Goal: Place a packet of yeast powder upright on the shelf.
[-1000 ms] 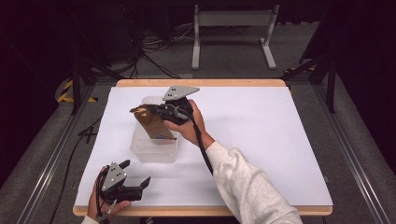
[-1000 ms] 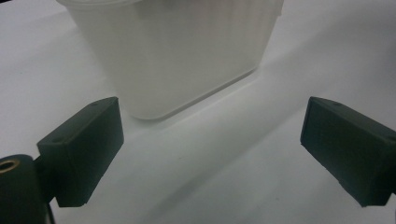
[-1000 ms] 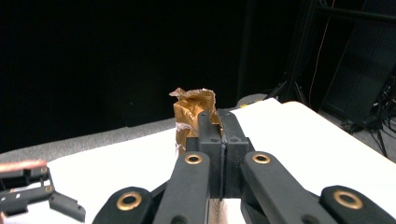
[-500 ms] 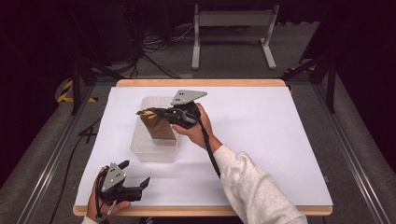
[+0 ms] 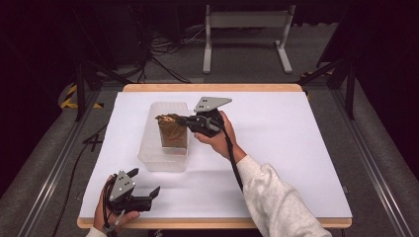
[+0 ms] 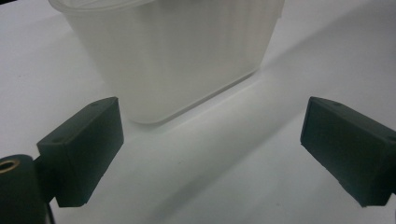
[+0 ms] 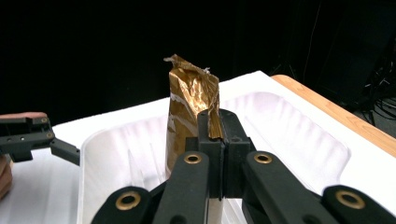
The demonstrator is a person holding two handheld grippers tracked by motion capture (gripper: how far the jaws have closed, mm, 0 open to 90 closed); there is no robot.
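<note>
Right tool [image 5: 179,119] clamped on gold packet [image 5: 172,133] over clear tub [image 5: 148,157] — left tool [image 5: 146,183] agape, low at table's near edge.

We can't see the gold pouch's [image 7: 191,112] bottom, the right gripper [image 7: 217,135] blocks it. The tub's [image 6: 173,56] top gets cropped in the left gripper view, and its contents are hidden there.

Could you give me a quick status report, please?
Right tongs shut on gold packet, over clear tub. Left tongs open, idle near tub. Nothing obstructing.
</note>
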